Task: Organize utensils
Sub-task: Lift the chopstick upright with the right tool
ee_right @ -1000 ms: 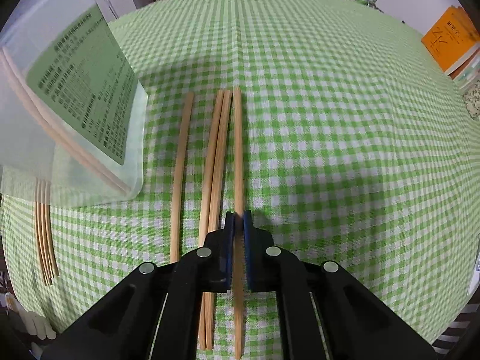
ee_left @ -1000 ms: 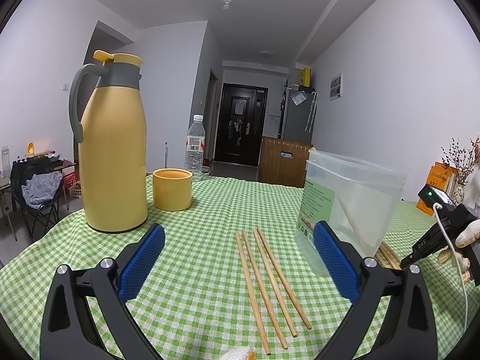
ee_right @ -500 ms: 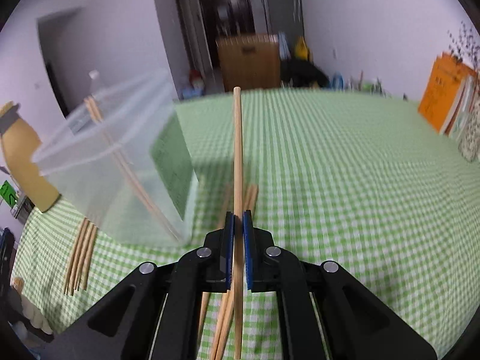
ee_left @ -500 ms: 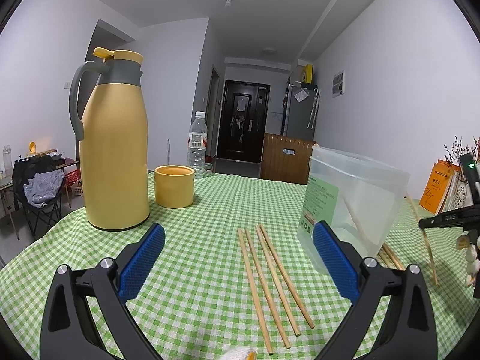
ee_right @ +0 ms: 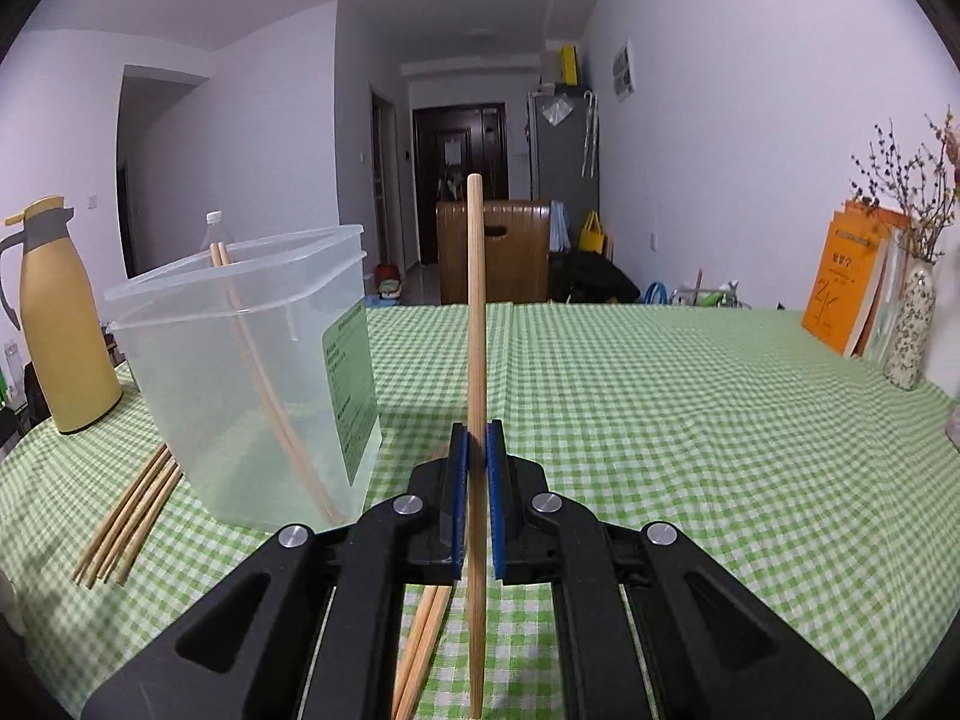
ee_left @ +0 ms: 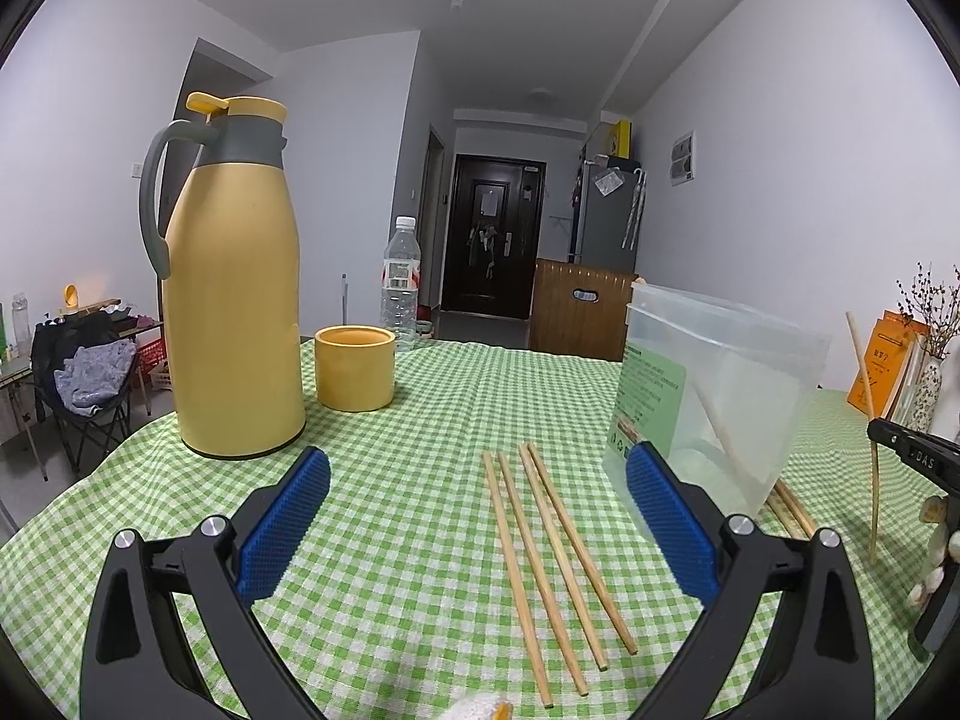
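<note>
One chopstick is clamped upright in the right claw; two stand in the container, others lie on the desk. The left claw is held wide open, empty.

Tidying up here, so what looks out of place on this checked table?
Loose wooden chopsticks lie on the green checked tablecloth beside the clear plastic container, which holds only two. Nothing looks spilled or damaged.

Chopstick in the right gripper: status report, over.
Right gripper shut on one chopstick, lifted upright. Left gripper open, idle above four loose chopsticks. Clear container upright, two sticks inside. Path looks unobstructed.
</note>
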{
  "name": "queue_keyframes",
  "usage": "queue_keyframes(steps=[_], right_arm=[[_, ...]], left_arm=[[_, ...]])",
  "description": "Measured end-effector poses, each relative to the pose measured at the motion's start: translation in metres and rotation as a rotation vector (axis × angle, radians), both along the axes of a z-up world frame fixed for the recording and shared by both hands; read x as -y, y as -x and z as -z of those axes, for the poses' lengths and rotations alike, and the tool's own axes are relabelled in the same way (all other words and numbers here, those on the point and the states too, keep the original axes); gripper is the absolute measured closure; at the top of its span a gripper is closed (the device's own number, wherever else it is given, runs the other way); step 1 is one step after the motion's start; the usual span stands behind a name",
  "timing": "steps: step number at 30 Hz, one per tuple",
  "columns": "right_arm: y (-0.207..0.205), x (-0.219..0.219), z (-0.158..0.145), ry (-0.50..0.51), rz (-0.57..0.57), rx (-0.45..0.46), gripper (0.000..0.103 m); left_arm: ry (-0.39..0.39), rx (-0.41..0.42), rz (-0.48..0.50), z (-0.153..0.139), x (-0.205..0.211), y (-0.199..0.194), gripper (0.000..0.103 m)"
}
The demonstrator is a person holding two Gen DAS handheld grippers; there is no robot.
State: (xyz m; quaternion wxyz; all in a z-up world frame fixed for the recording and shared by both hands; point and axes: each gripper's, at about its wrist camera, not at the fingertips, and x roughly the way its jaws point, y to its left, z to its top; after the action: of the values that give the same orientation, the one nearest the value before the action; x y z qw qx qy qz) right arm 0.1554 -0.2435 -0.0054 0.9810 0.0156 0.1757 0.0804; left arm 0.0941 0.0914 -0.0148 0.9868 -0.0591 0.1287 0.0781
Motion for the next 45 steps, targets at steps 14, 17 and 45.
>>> queue_keyframes(steps=[14, 17, 45], right_arm=[[0.014, -0.002, 0.007, 0.002, 0.001, 0.090, 0.097], [0.014, -0.003, 0.007, 0.006, 0.002, 0.092, 0.097], [0.018, -0.001, 0.005, -0.013, -0.020, 0.107, 0.096]], left_arm=[[-0.015, -0.014, -0.001, 0.001, 0.003, -0.003, 0.007], [-0.015, -0.014, -0.002, 0.001, 0.003, -0.002, 0.007], [0.060, -0.604, 0.100, -0.018, -0.010, -0.098, 0.008]])
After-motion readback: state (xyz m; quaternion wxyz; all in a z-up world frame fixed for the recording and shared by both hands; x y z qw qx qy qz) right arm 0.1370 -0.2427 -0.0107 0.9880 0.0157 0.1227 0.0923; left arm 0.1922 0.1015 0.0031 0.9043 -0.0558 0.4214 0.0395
